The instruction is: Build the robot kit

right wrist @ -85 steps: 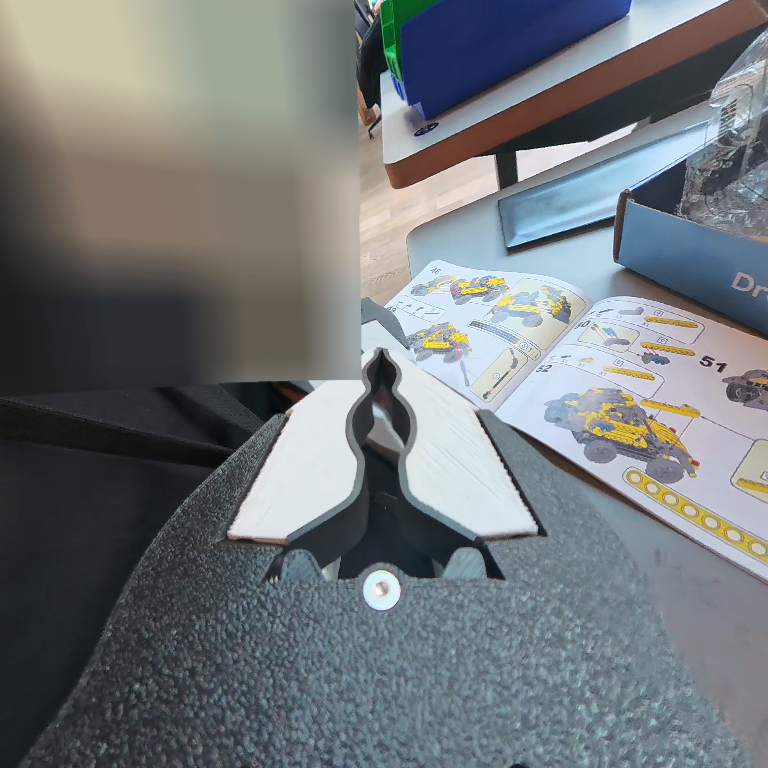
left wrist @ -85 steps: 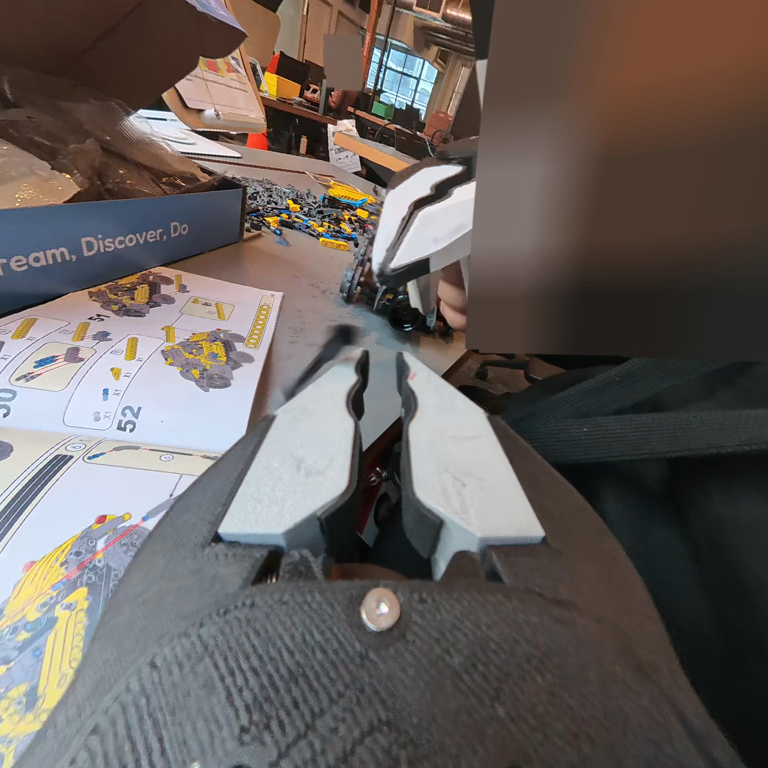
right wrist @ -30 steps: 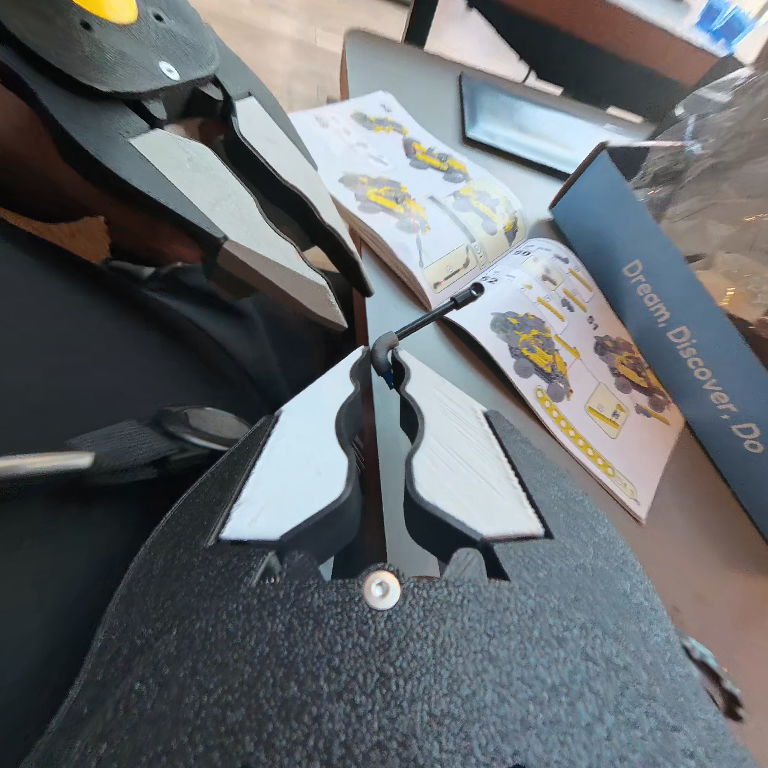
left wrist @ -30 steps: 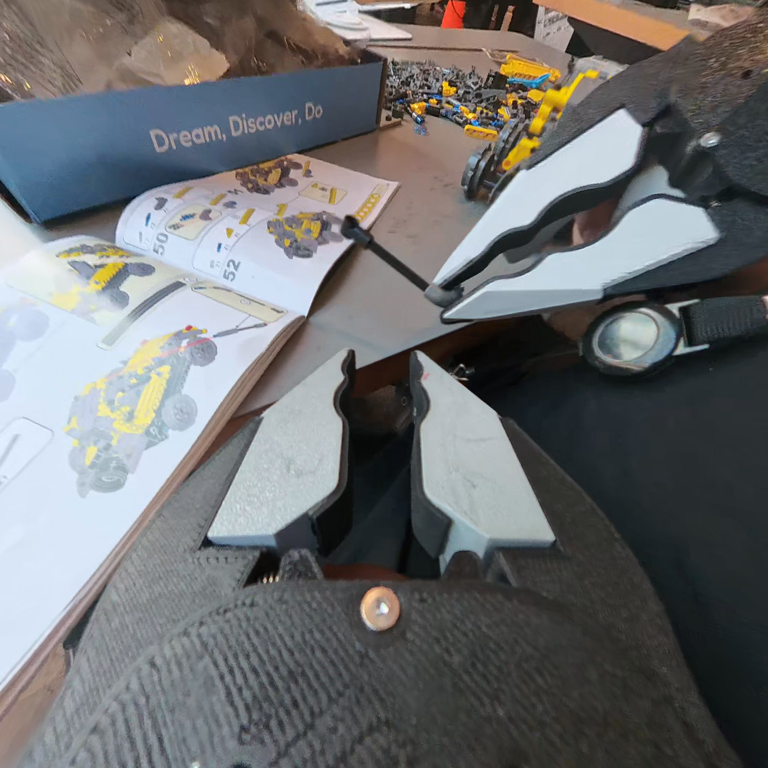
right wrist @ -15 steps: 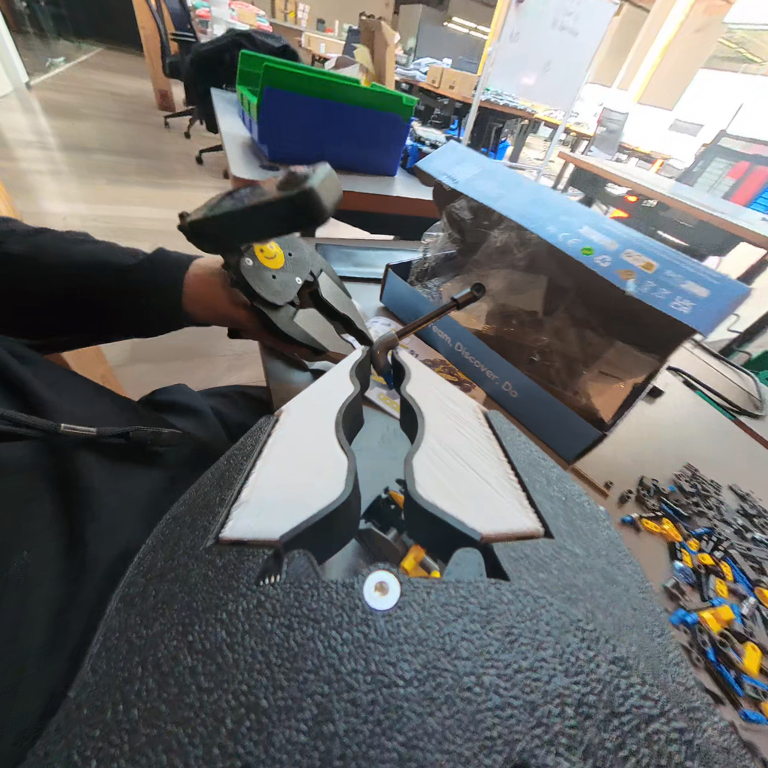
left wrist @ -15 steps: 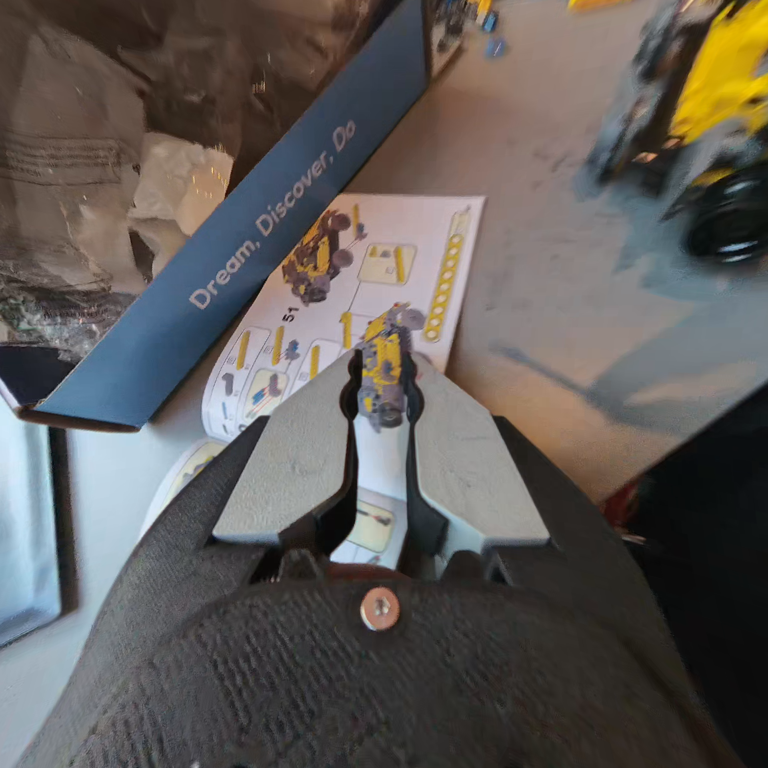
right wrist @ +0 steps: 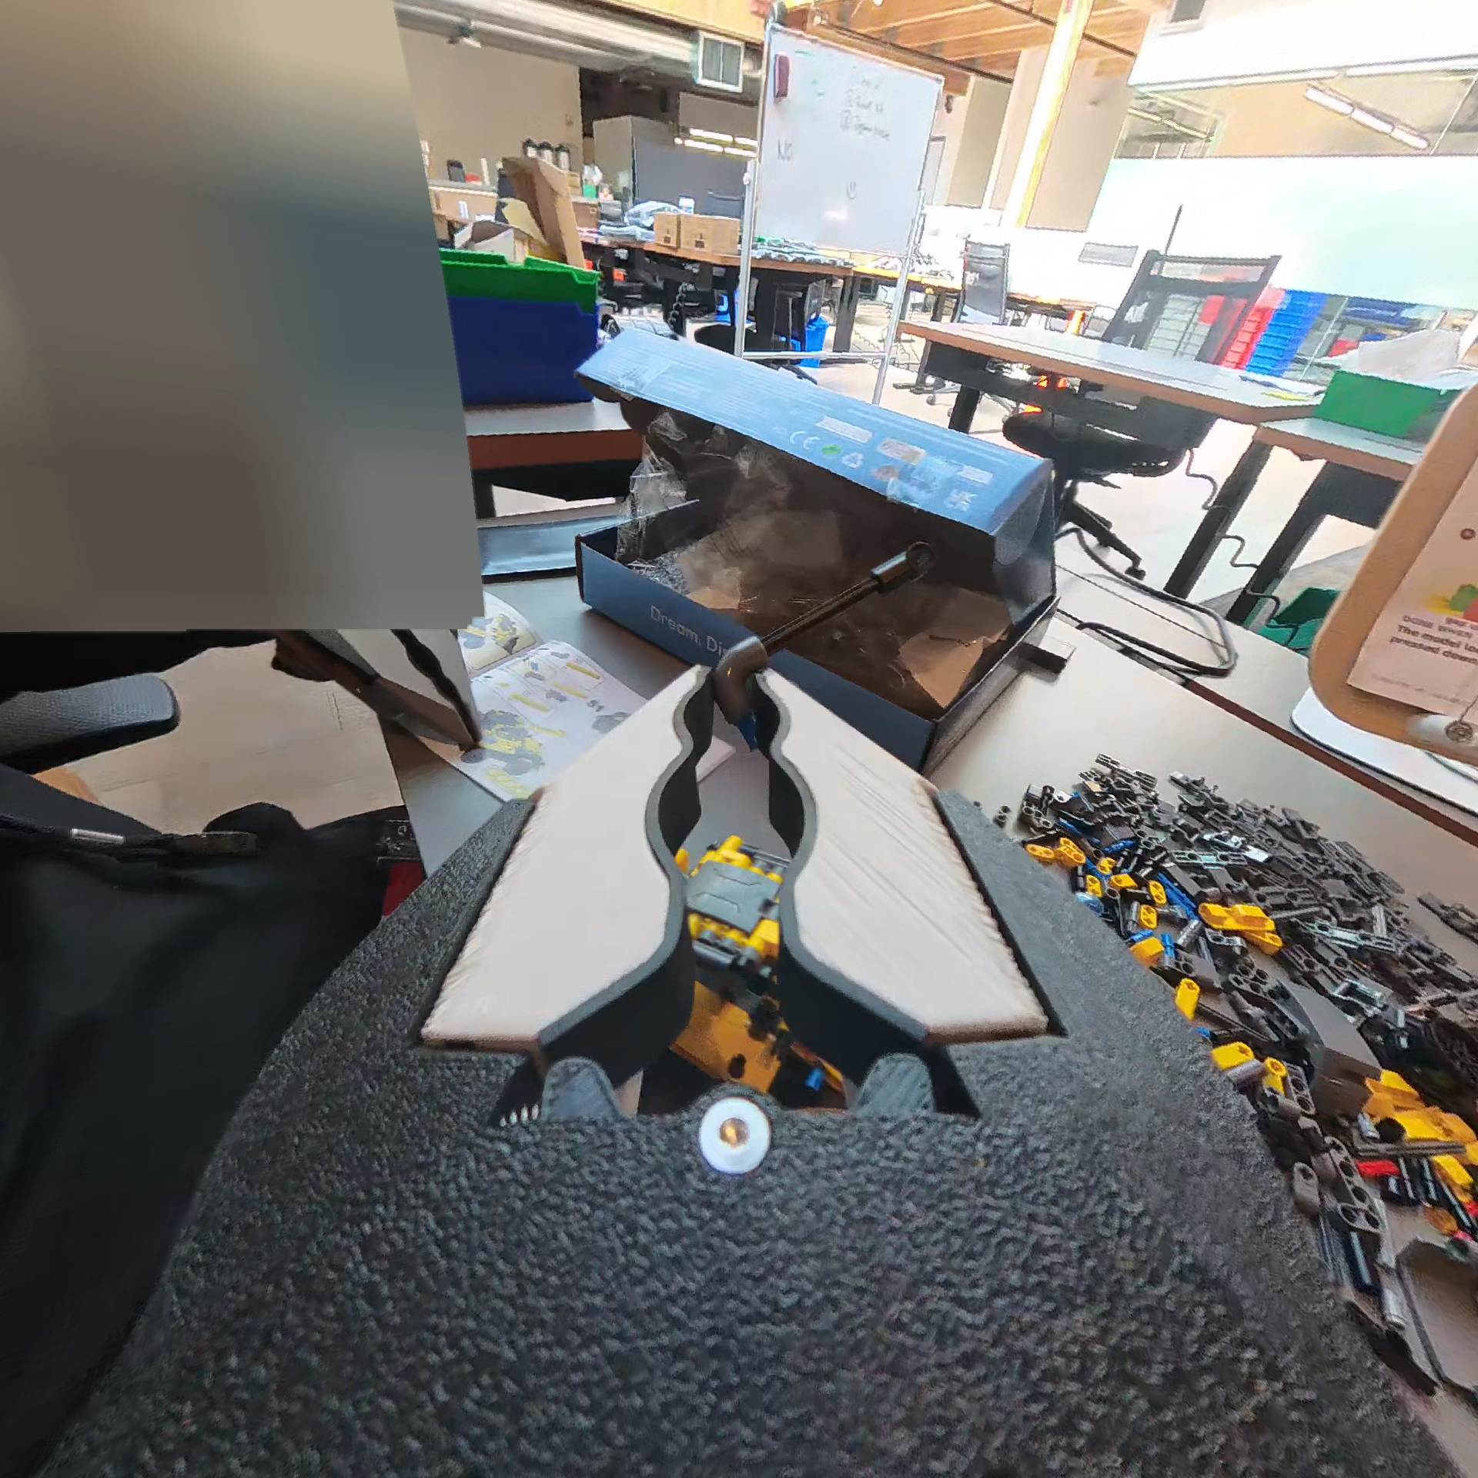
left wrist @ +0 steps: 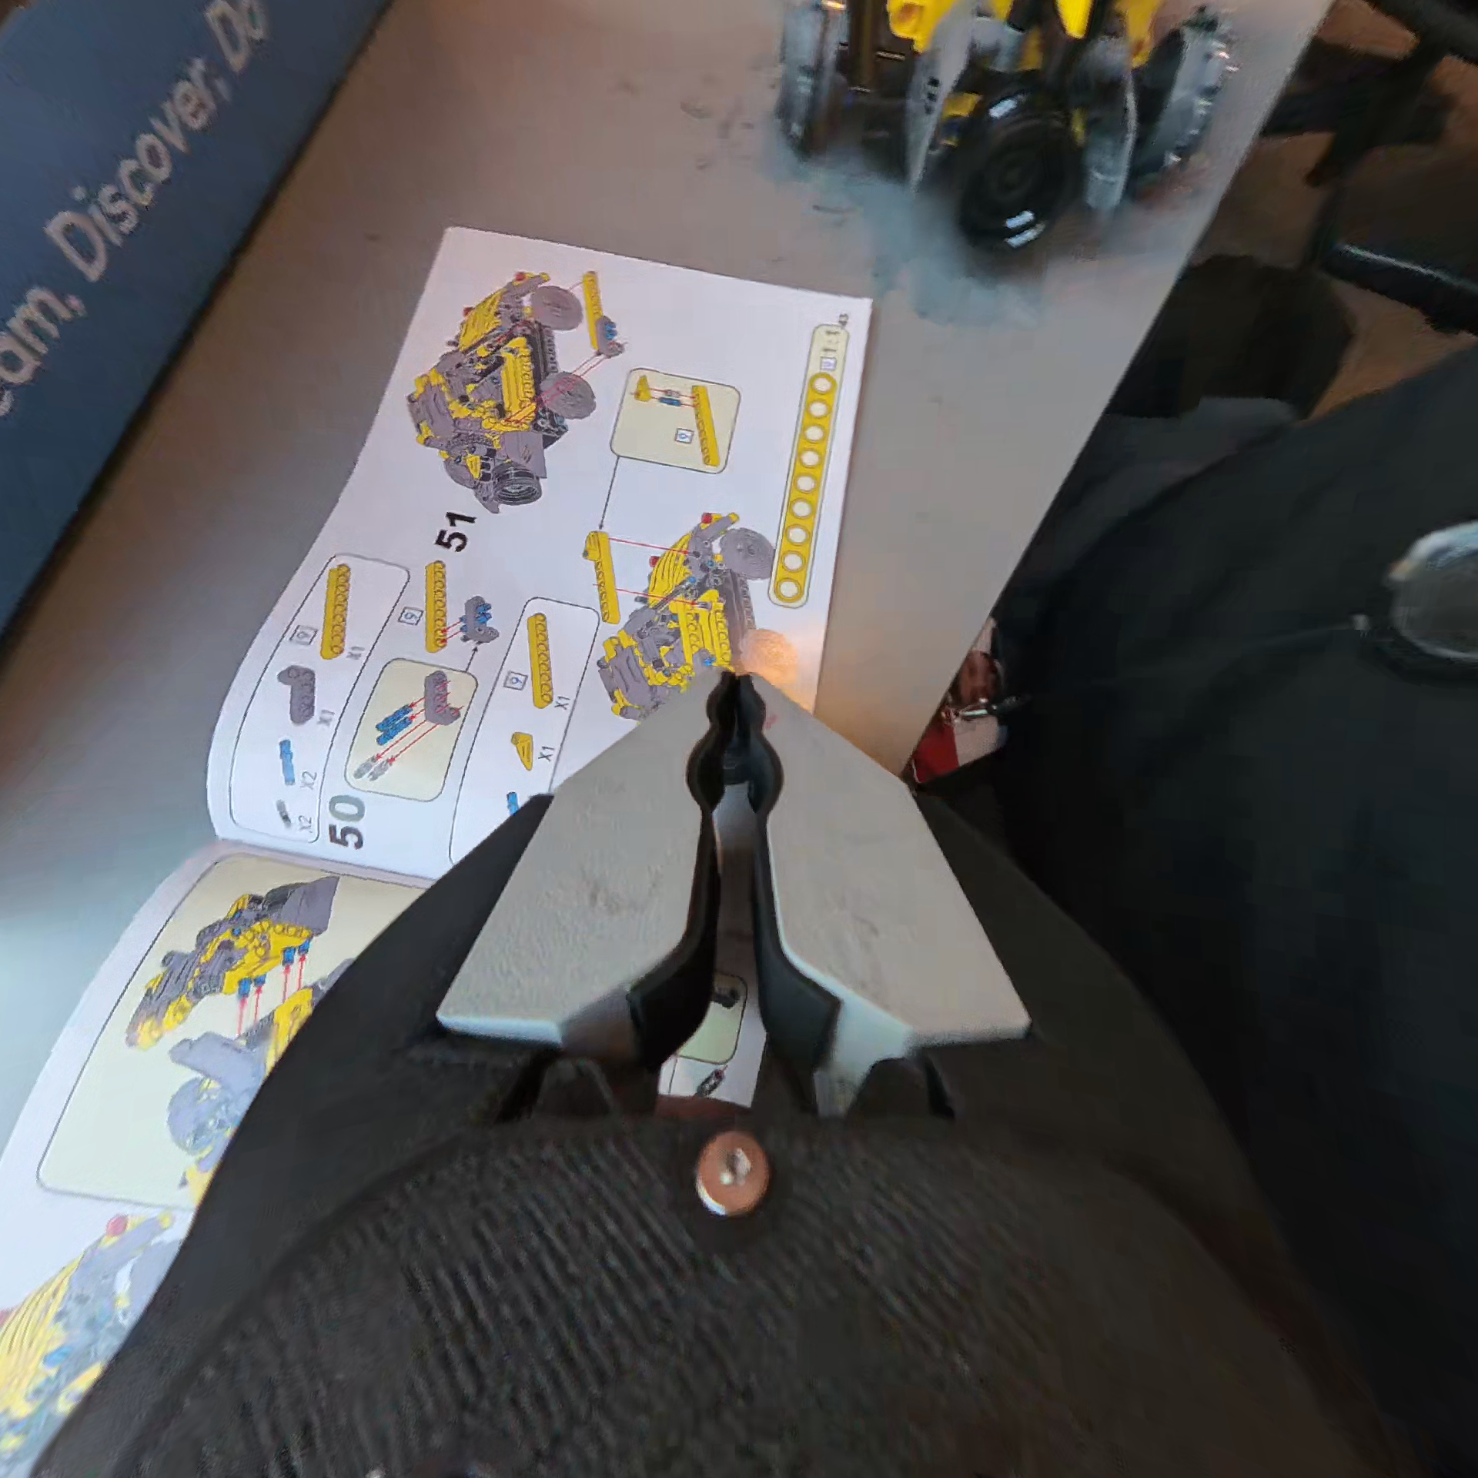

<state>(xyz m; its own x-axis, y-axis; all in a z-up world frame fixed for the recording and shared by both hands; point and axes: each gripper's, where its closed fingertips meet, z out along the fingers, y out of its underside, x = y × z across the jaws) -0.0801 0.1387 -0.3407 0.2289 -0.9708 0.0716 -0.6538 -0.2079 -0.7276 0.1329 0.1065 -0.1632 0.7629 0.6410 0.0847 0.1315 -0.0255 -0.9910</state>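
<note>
1. The left gripper (left wrist: 732, 692) has its fingers pressed together tip to tip, with nothing visible between them. The tips sit just above, or on, the right-hand page of the open instruction booklet (left wrist: 560, 520); I cannot tell whether they touch the paper.
2. The right gripper (right wrist: 736, 696) has its fingers closed narrowly on the grey elbow end of a slim black rod (right wrist: 832, 605). The rest of the rod juts out freely, up and to the right. With so short a hold on one end, the rod could probably pivot.
3. Through the gap behind the right gripper's tips, the yellow model vehicle (right wrist: 732, 904) shows directly below on the counter (left wrist: 640, 144).
4. A pile of loose parts (right wrist: 1240, 896) lies to the right.
5. Beyond the booklet stands the open blue box (right wrist: 800, 448).
</note>
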